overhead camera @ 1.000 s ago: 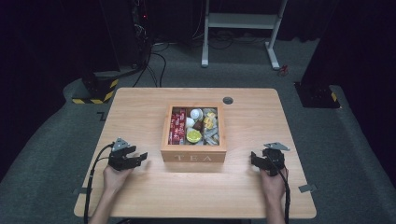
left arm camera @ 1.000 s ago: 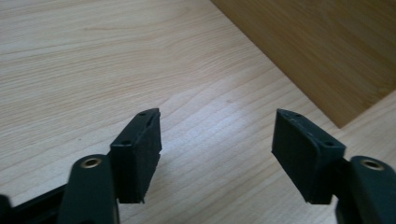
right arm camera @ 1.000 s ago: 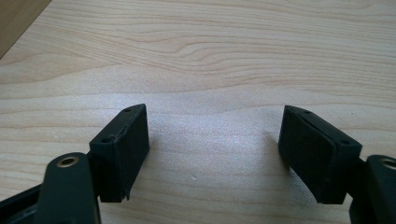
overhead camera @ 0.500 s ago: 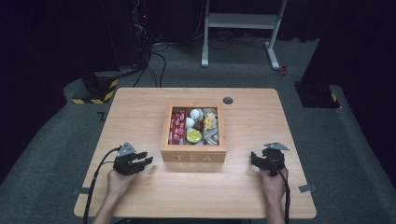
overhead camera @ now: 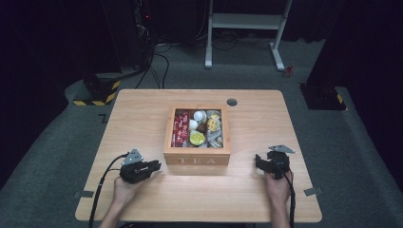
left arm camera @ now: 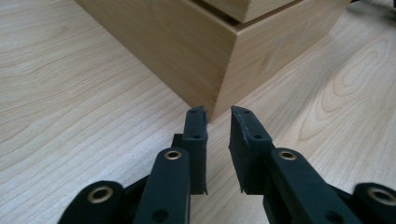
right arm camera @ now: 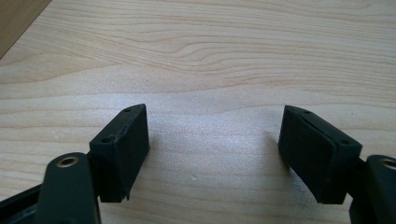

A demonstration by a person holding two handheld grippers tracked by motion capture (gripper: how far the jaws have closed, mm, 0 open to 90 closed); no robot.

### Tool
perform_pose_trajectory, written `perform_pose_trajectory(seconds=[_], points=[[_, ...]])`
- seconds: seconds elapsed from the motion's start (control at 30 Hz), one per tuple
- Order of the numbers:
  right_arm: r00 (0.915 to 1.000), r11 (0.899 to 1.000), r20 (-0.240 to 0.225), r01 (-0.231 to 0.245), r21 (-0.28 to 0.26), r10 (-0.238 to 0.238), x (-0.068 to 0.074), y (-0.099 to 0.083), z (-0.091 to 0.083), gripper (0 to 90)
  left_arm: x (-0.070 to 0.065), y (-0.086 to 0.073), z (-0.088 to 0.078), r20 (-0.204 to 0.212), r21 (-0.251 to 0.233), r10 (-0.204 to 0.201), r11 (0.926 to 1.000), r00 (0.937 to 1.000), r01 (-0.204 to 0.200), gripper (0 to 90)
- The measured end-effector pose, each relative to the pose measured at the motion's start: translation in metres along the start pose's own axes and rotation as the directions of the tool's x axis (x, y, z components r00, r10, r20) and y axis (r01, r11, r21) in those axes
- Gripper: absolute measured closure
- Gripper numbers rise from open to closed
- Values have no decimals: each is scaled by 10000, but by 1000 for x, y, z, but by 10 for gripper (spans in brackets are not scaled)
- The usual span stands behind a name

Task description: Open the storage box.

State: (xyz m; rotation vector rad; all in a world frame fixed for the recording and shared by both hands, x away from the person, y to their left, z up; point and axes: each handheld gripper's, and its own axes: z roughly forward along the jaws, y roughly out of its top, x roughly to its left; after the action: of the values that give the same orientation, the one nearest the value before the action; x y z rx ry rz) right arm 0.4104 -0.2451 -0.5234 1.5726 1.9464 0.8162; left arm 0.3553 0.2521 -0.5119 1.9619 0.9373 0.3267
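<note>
A wooden box marked TEA (overhead camera: pixel 196 157) stands open in the middle of the table and holds red packets (overhead camera: pixel 180 129), white pods and a yellow-green item (overhead camera: pixel 196 137). My left gripper (overhead camera: pixel 157 165) lies low on the table just left of the box's front left corner. In the left gripper view the box corner (left arm camera: pixel 219 60) rises right beyond the left gripper (left arm camera: pixel 218 112). Its jaws have just been closing to a narrow gap with nothing between them. My right gripper (overhead camera: pixel 258 161) rests right of the box. In the right gripper view the right gripper (right arm camera: pixel 212 112) stands wide open over bare wood.
The wooden table (overhead camera: pixel 142 114) has a round grey cable port (overhead camera: pixel 232 102) behind the box. Beyond the table, cables run over the dark floor to a white stand (overhead camera: pixel 247 21). A yellow-black striped base (overhead camera: pixel 100 92) sits at the table's far left.
My left gripper has slid right toward the box's front left corner and its jaws have narrowed. The right gripper has kept still.
</note>
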Motion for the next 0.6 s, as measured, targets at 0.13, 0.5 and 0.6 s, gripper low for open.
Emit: perform_pose_trajectory(seconds=[0.13, 0.5, 0.6], points=[[10000, 10000, 3, -4, 4, 4, 0, 0, 0, 245, -3, 2, 1, 41, -63, 108, 9999, 9999, -107, 824], [10000, 10000, 3, -5, 3, 5, 0, 0, 0, 244, -12, 10, 7, 443, -322, 338, 9990, 9984, -324, 897], [10000, 10000, -2, 2, -1, -2, 0, 0, 0, 244, -13, 11, 9, 437, -294, 359, 9990, 9984, -347, 900]])
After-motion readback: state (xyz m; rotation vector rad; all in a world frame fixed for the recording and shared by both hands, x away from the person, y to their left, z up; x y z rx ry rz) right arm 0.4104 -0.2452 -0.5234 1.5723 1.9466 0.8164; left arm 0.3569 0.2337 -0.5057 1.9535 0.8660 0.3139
